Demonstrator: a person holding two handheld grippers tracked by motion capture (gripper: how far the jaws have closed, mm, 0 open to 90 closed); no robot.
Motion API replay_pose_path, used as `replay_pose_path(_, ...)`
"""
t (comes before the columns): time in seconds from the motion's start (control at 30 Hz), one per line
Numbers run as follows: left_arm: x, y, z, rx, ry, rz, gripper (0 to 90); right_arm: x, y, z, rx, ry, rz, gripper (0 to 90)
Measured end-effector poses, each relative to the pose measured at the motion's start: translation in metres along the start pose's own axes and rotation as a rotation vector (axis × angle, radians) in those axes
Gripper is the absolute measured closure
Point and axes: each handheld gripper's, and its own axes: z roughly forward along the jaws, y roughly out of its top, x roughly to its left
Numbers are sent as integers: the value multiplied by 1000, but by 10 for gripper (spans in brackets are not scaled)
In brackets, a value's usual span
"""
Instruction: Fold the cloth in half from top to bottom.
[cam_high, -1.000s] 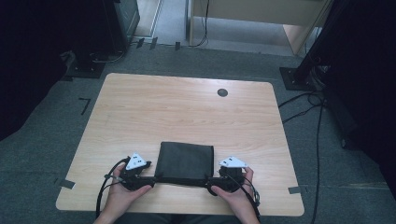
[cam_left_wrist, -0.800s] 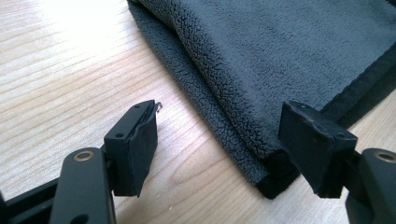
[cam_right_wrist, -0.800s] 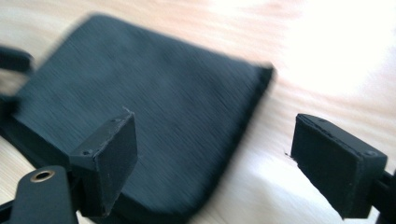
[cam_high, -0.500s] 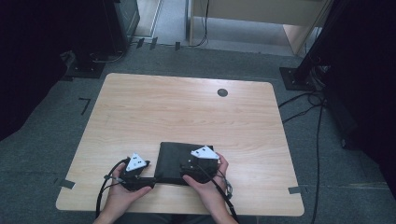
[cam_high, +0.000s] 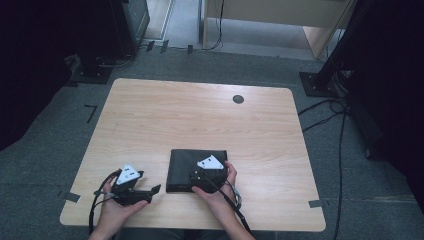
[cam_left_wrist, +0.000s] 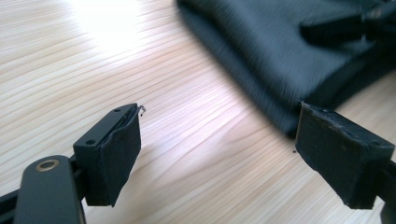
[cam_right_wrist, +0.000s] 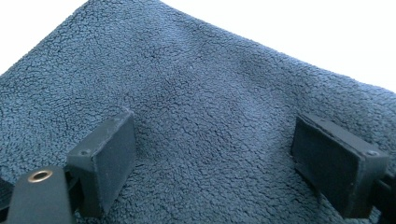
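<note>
Towel folding, both grippers unloaded

Dark folded towel (cam_high: 196, 170) lies near the table's (cam_high: 200, 120) front edge; right gripper (cam_high: 201, 176) rests above it, left gripper (cam_high: 150, 192) beside, jaws spread. A careless nudge could unfold it.

A light wooden table (cam_high: 165, 120) with a dark round grommet (cam_high: 238, 99) — cables (cam_high: 330, 112) on grey carpet (cam_high: 45, 150).

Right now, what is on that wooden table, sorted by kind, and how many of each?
Folded dark towel: 1
Hand-held tongs: 2, the left tongs open beside the towel, the right tongs open over it
Round black cable port in the tabletop: 1
Total: 4
</note>
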Motion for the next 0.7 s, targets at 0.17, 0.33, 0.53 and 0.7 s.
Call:
replay_pose_path(0.17,24,-11,-15,-5,52,-52,140,-18,20,24,-4,9,-6,137)
replay_pose_path(0.33,42,-17,-26,-16,110,-77,139,-36,38,45,-7,9,-1,135)
replay_pose_path(0.53,53,-22,-29,-3,143,-91,139,-55,57,69,-3,-17,12,85)
replay_pose_path(0.7,53,-23,-27,8,158,-80,139,-67,68,83,1,-33,13,26)
